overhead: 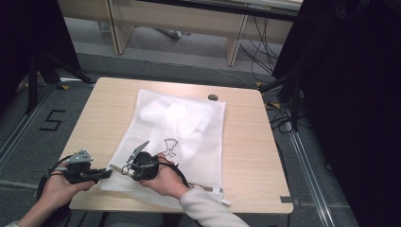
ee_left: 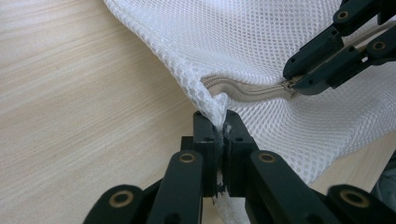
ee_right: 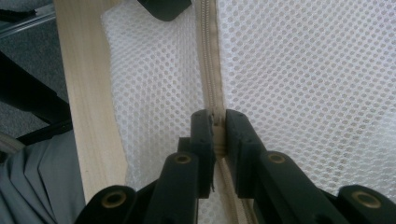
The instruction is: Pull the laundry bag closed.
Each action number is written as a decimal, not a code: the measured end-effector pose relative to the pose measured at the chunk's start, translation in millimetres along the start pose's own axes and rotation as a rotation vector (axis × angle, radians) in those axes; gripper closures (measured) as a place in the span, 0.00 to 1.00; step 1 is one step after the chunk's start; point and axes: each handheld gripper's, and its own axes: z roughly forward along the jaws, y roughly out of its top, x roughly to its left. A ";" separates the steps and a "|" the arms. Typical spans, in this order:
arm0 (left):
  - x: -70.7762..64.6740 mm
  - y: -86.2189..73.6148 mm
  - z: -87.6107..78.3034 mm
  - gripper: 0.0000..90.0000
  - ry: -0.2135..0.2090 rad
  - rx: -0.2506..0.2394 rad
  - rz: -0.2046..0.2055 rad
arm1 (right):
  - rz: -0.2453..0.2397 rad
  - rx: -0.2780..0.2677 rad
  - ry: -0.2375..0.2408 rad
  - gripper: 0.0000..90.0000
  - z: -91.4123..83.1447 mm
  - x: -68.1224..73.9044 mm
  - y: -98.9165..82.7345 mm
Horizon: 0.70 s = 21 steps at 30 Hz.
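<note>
Gripping a white mesh bag [overhead: 184, 127] that lies flat on a table [overhead: 99, 109], the left gripper [ee_left: 221, 122] pinches the bag's near corner. The right gripper [ee_right: 219, 122], just beside that corner, clamps the zipper [ee_right: 209, 56]. Likely step: working the zipper. Next, the right should slide along it while the left holds firm.

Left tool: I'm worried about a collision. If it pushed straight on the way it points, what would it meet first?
Probably the right tool, clamped on the zipper just beyond the mesh bag corner; depth is uncertain.
</note>
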 end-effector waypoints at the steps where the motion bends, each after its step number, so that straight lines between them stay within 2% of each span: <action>1: 0.0 0.0 0.0 0.95 0.000 0.000 0.000 | 0.000 0.000 -0.004 0.92 -0.3 0.2 0.0; 4: 1.7 0.1 -1.4 0.95 0.006 0.017 0.021 | -0.002 0.003 -0.003 0.92 -0.8 0.4 -0.1; 6: 1.8 -0.1 -1.5 0.95 0.005 0.016 0.016 | -0.003 0.008 0.000 0.92 -1.6 0.0 -0.8; 7: 0.6 -0.4 -0.5 0.95 0.008 -0.003 0.002 | 0.001 0.011 -0.007 0.92 -2.0 -0.4 -2.4; 8: 1.2 -0.9 -0.2 0.95 0.012 -0.010 0.011 | 0.001 0.011 -0.007 0.92 -2.0 -0.4 -2.4; 11: 2.1 -0.1 -1.4 0.95 0.005 0.014 0.014 | 0.009 0.012 -0.006 0.92 -2.5 -2.8 -5.4; 21: 3.0 -0.3 -1.2 0.95 0.017 0.014 0.013 | 0.020 0.019 -0.002 0.92 -7.3 -5.8 -13.5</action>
